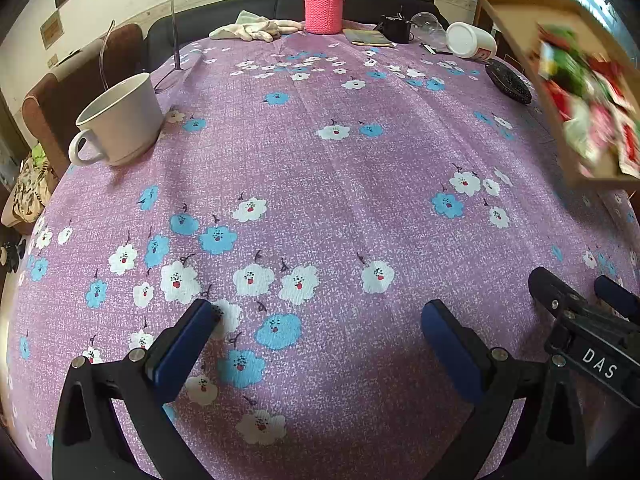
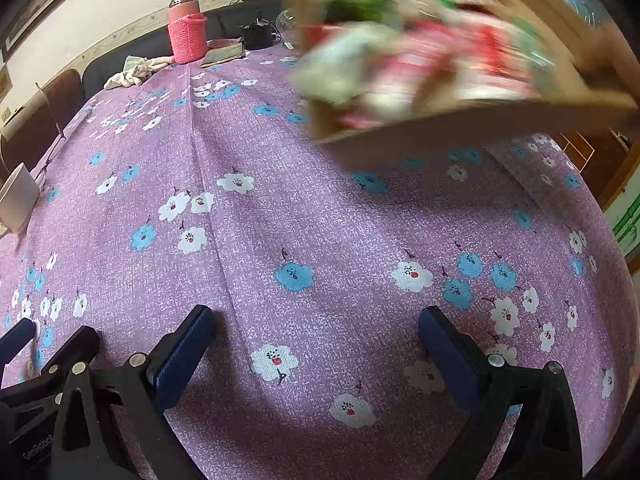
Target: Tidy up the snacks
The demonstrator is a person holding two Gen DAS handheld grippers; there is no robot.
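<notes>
Purple floral cloth (image 1: 320, 168) covers a big table, and a blurred, tilted shallow brown cardboard tray (image 1: 516, 28) full of red, green and white snack packets (image 1: 580, 92) hangs in the air above the cloth's far right part; nothing visible shows what carries it. Relative to that tray, the white ceramic mug (image 1: 120, 120) stands well off to the left, the pink flask in a knitted sleeve (image 1: 324, 4) sits far back and left, and a toppled white plastic jar (image 1: 472, 40) lies just beside its far corner.

Both tools hover low over bare cloth, nearer the viewer than the tray. The left gripper (image 1: 320, 336) has its blue-padded fingers spread wide with nothing between them; the right gripper (image 2: 316, 340) is likewise spread and empty.

Those packets look light, crinkly and slippery, likely to slide if the tray tips further. Each is probably best pinched at a flat sealed edge, not the puffy middle. The tray seems stiff but thin; a rim wall would be the place to clamp.
</notes>
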